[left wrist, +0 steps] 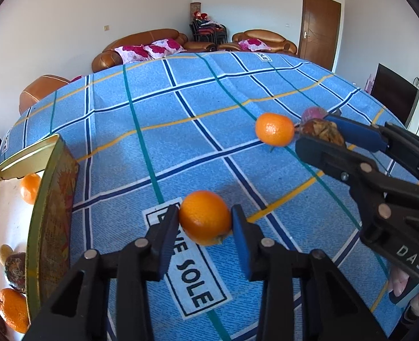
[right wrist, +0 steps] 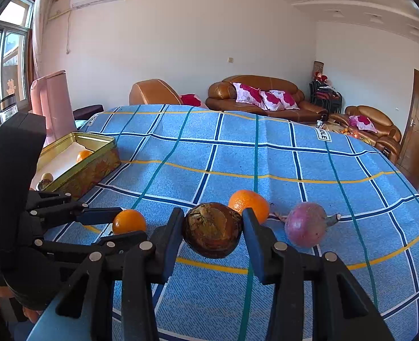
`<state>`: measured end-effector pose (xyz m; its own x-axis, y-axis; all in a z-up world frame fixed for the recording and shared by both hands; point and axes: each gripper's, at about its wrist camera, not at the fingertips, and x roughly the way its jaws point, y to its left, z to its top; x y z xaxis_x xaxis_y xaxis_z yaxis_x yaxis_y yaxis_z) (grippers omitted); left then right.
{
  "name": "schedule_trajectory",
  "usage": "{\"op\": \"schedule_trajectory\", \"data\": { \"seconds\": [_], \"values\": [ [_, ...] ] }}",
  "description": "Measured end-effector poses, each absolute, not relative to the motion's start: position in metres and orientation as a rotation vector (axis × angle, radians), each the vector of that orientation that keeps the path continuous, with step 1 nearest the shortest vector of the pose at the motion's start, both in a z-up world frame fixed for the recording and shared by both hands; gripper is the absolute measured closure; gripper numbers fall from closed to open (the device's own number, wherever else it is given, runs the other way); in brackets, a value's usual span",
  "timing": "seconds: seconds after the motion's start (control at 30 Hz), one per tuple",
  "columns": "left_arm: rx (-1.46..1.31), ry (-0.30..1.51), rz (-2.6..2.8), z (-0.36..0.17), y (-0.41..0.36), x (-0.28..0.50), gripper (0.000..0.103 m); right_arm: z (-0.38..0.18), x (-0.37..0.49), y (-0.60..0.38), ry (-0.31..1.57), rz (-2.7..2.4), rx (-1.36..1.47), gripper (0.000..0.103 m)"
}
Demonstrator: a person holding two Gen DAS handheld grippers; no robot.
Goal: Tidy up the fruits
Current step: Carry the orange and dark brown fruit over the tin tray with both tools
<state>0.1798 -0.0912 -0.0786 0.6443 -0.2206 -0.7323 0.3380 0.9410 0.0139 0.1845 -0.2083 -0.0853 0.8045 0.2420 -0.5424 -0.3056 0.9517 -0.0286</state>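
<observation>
Left tongs clench 1 orange; right tongs clench a brown fruit over the blue checked worktop. Left of both, a gold tin holds fruit. Beyond, brown sofas line white walls.

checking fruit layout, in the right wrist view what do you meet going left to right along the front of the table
tin box → left gripper → orange in it → brown fruit in the right gripper → purple fruit
</observation>
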Motion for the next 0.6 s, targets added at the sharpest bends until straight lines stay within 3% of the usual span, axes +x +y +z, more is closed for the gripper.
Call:
{"op": "schedule_trajectory", "data": {
  "seconds": [0.6],
  "values": [
    [0.070, 0.618, -0.290, -0.054, -0.070, 0.155, 0.064, -0.078, 0.170, -0.210, 0.479, 0.347, -0.111, 0.059]
  ]
}}
